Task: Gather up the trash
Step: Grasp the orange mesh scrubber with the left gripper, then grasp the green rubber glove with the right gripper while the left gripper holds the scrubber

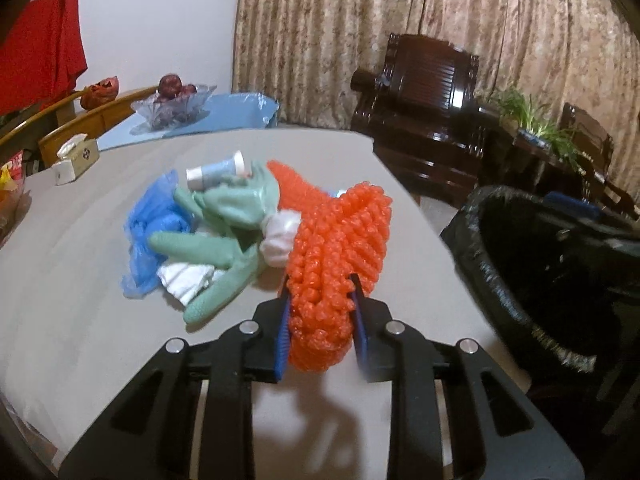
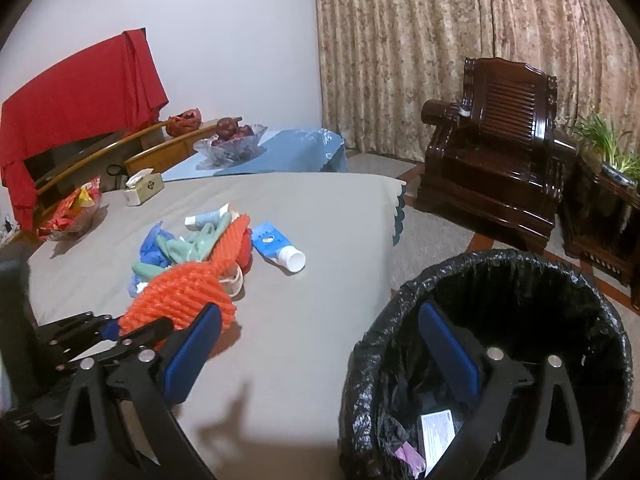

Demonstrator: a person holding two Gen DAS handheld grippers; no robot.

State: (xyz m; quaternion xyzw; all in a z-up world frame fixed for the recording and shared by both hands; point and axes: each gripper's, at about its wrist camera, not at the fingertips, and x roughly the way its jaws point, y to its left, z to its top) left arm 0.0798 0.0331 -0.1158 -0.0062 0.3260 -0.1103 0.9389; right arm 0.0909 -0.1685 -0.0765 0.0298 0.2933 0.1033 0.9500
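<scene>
Between the blue pads of my left tool (image 1: 320,312), seen from the left wrist, sits one end of the orange foam net (image 1: 336,248), pinched on both sides. Just beyond and to the left of that tool lies the rest of the trash on the desk (image 1: 80,320): green gloves (image 1: 228,216), a blue plastic bag (image 1: 156,220), crumpled white tissue (image 1: 280,236) and a small tube (image 1: 218,170) at the far side of the heap. To the right of the tool, off the desk edge, stands the bin (image 1: 520,280) with its black liner.

From the right wrist, my right tool (image 2: 320,348) is spread wide and holds nothing. Its left pad hangs over the desk (image 2: 300,340) edge and its right pad over the mouth of the bin (image 2: 400,320), where paper scraps (image 2: 436,432) lie at the bottom. To the left of this tool I see my left tool (image 2: 120,328) gripping the net (image 2: 184,296), which trails back into the heap. Ahead, just right of the heap, a blue tube (image 2: 276,244) with a white cap lies on its side. The gloves (image 2: 188,246) and bag (image 2: 154,250) are behind the net.
</scene>
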